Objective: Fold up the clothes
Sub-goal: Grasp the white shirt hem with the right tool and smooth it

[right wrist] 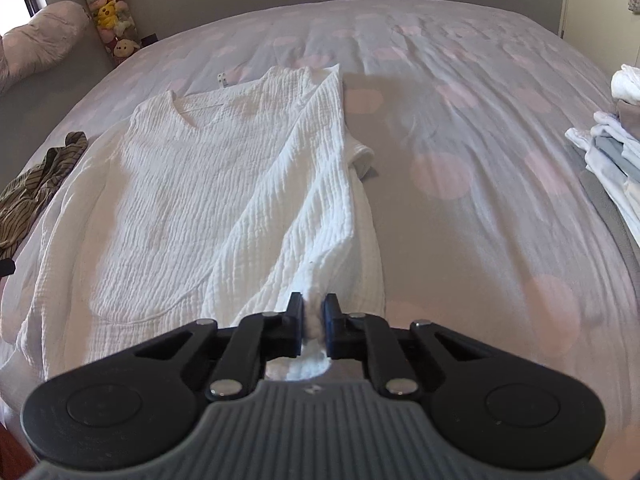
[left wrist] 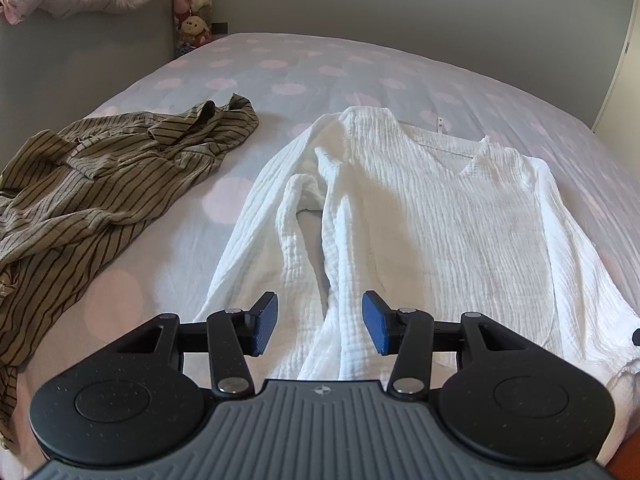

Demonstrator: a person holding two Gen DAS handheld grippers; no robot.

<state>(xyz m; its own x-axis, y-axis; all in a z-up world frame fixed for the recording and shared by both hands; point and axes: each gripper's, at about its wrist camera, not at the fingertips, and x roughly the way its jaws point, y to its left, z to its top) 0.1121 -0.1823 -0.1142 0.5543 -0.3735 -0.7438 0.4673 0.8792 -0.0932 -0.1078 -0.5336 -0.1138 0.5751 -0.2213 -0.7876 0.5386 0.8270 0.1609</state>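
Observation:
A white crinkled V-neck shirt [left wrist: 460, 216] lies flat on the bed, collar away from me; it also shows in the right wrist view [right wrist: 192, 184]. Its left sleeve [left wrist: 296, 240] is folded along the body. My left gripper [left wrist: 320, 322] is open, with its blue pads just above the sleeve's near end, holding nothing. My right gripper [right wrist: 313, 318] is shut on the shirt's right edge, and the gathered cloth [right wrist: 320, 216] rises in a ridge from the bed to the jaws.
A crumpled olive striped garment [left wrist: 92, 184] lies on the bed to the left of the shirt. A stack of folded pale clothes [right wrist: 612, 152] sits at the bed's right edge. Plush toys [left wrist: 192, 4] stand by the wall beyond the polka-dot sheet [right wrist: 460, 128].

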